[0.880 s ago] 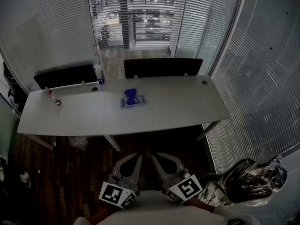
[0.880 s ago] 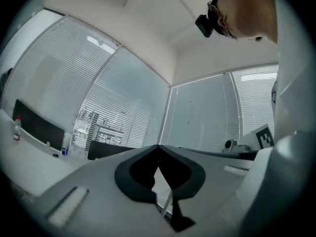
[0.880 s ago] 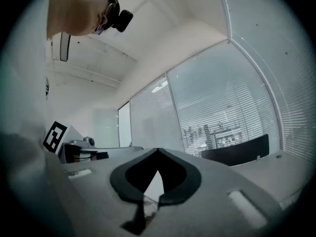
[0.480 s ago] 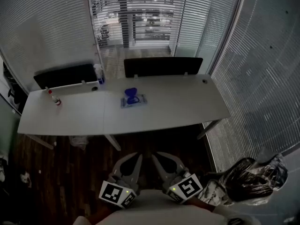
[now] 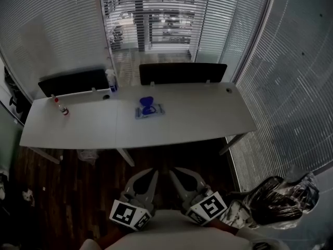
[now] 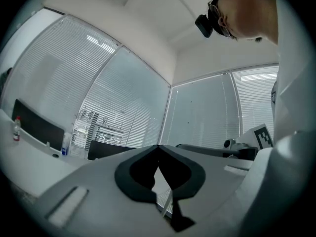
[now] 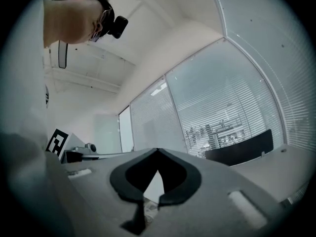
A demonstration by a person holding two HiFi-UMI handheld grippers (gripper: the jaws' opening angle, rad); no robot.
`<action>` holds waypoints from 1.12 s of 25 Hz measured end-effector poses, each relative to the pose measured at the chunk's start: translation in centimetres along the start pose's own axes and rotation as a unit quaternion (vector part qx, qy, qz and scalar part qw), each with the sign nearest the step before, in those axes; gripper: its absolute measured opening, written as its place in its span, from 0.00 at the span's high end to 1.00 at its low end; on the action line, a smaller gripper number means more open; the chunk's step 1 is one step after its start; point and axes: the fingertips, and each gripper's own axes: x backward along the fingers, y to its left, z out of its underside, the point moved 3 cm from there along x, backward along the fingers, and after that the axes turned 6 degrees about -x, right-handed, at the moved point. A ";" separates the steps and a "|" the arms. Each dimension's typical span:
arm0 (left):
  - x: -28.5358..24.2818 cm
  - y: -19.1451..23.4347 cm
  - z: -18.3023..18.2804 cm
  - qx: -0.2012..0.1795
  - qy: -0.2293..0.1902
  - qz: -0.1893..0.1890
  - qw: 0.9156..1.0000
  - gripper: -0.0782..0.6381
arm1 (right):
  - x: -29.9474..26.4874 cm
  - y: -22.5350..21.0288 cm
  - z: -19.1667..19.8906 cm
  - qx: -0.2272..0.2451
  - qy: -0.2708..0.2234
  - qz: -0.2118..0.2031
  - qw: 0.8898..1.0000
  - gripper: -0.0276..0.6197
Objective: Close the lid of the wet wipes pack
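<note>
The wet wipes pack (image 5: 149, 110) lies flat near the middle of the long white table (image 5: 203, 120), with its blue lid (image 5: 146, 102) standing open at the far end. Both grippers are held low and close to the person's body, well short of the table. In the head view the left gripper (image 5: 150, 173) and the right gripper (image 5: 176, 172) point toward the table. Each one's jaws meet at the tips with nothing between them, as the left gripper view (image 6: 158, 146) and the right gripper view (image 7: 157, 151) show. The pack is hidden in both gripper views.
A spray bottle (image 5: 111, 80) stands at the table's far edge, and a small red-capped bottle (image 5: 61, 109) at far left. Two black chair backs (image 5: 182, 73) (image 5: 73, 83) rise behind the table. A dark bag (image 5: 278, 198) lies on the floor at right, by the blind-covered glass wall.
</note>
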 end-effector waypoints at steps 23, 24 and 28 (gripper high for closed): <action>-3.3 -6.4 2.8 -0.004 0.024 -0.005 1.000 0.89 | 6.4 -4.1 -0.1 0.008 -0.011 0.002 1.000 0.96; -3.4 -6.6 3.0 -0.002 0.024 -0.007 1.000 0.89 | 6.7 -4.3 -0.1 0.007 -0.012 0.002 1.000 0.96; -4.1 -7.3 3.5 -0.006 0.032 -0.009 0.999 0.89 | 7.4 -5.1 -0.2 0.007 -0.011 0.002 1.000 0.96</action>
